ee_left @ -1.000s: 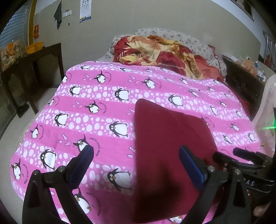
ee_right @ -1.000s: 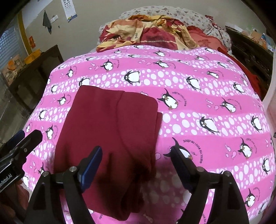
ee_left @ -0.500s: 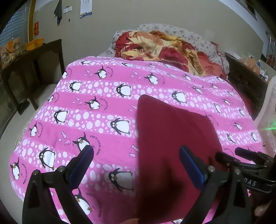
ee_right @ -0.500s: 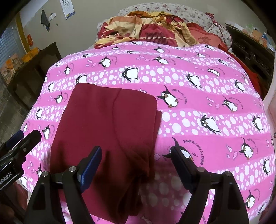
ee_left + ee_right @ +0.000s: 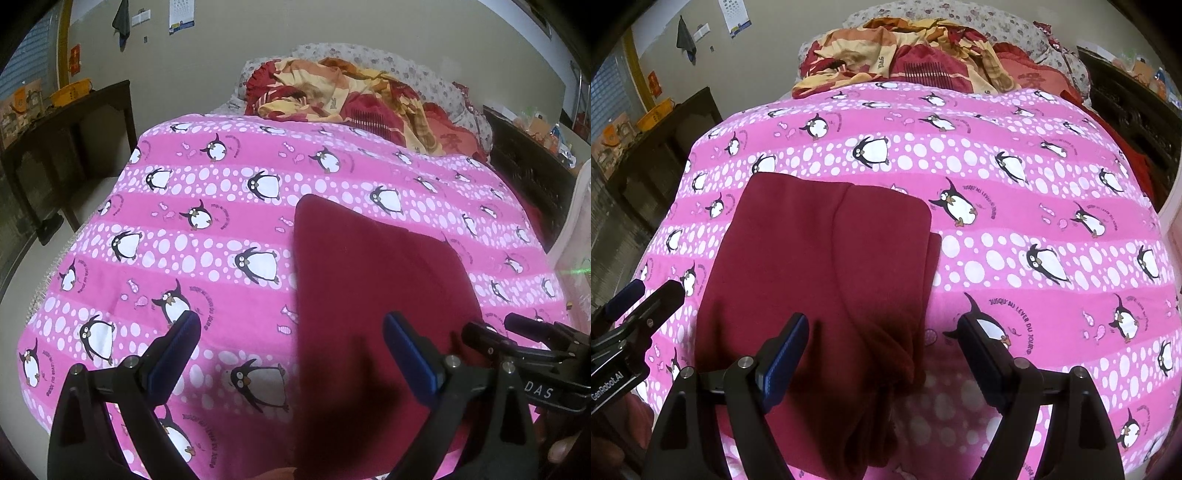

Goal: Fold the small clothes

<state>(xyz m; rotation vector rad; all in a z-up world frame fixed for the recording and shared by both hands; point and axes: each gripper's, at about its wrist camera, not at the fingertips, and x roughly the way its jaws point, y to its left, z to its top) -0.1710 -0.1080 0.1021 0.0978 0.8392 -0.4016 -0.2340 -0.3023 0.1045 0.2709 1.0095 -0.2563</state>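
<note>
both gripper jaws spread wide, empty, above the folded maroon garment (image 5: 827, 266).

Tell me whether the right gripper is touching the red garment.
Cannot tell. In the right wrist view the right gripper stands open over the garment; its fingertips overlap the cloth, but neither contact nor gap shows plainly.

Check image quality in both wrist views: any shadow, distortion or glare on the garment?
Left wrist view: heavy fisheye bulge and dark vignetted corners; a dark shadow falls on the near end of the maroon garment; a green flare streak shows at the right edge. Right wrist view: same bulge; shadow darkens the garment's near folds between the open right tongs; penguin blanket is evenly lit, no glare.
</note>
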